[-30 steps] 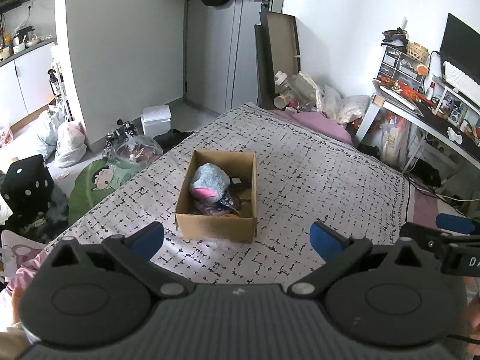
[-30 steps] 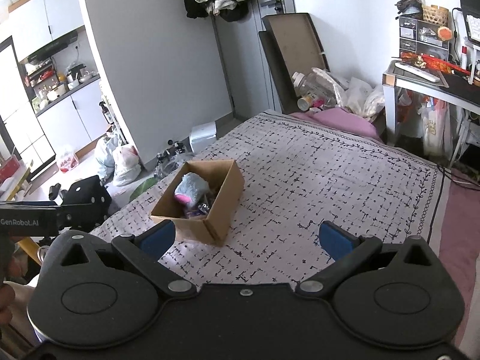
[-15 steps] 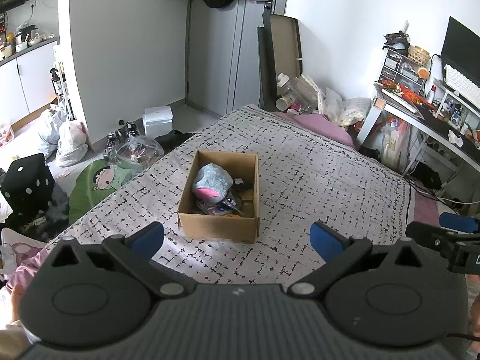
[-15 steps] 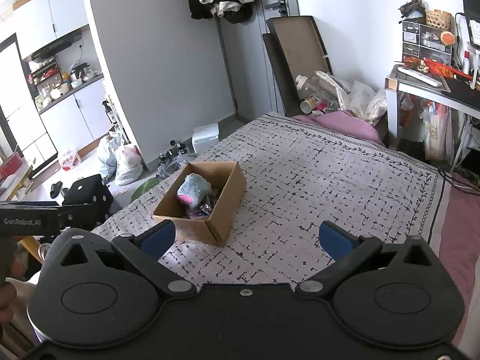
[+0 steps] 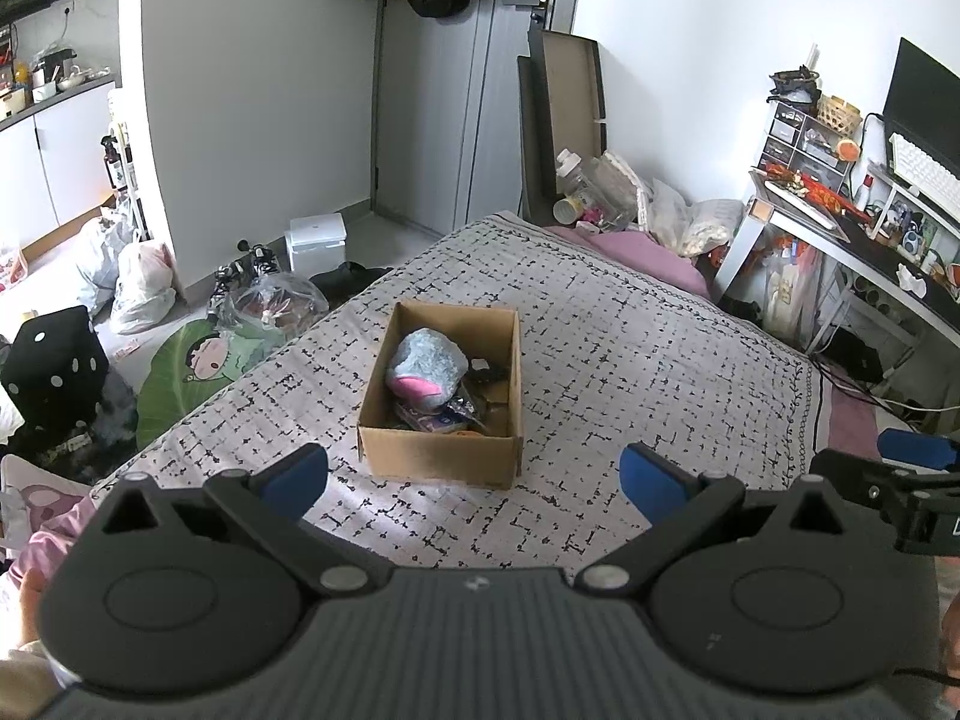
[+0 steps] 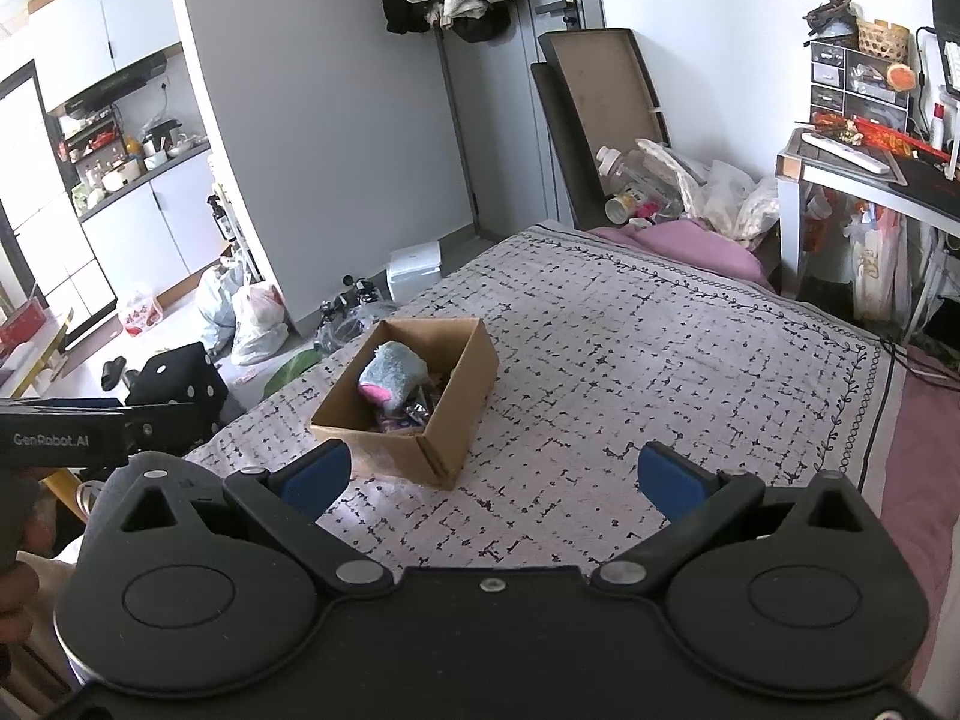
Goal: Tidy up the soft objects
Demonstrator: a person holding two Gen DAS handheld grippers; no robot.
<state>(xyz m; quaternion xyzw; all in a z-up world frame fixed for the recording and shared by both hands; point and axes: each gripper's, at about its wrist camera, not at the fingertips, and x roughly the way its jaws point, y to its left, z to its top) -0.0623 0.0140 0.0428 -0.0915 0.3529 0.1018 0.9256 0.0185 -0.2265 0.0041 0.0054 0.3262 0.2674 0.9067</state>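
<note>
Left wrist view: the left gripper (image 5: pixel 474 474) hangs above the near end of the bed (image 5: pixel 630 360), its jaws spread wide with nothing between them. Compared with a second ago the box (image 5: pixel 441 453) sits a touch higher and further right in the frame, and more of the door and the clothes hung above it shows, so the gripper has tipped up or drawn back slightly; it has not closed on anything. The box stands on the bed straight ahead of the gripper, well apart from it. Inside the box, toward its left wall, lies the plush (image 5: pixel 427 367), grey-blue with a pink patch; darker small items lie right of it and nearer the box's front wall, too cluttered to name. The right gripper's tip (image 5: pixel 915 447) shows well right of the box.

Right wrist view: the right gripper (image 6: pixel 492 477) is likewise empty, jaws wide. Here too the box (image 6: pixel 459 426) has drifted a little right and down in frame over the last second, a small shift of the hand and nothing more. The box lies ahead and left of this gripper, one corner pointing at it, with the plush (image 6: pixel 393 372) resting near the box's far left side. No soft thing lies loose on the bed around the box.

With the soft things already in the box and both grippers held back and empty, the sorting looks finished or nearly so; the slight retreat reads as a pause, not an approach.
</note>
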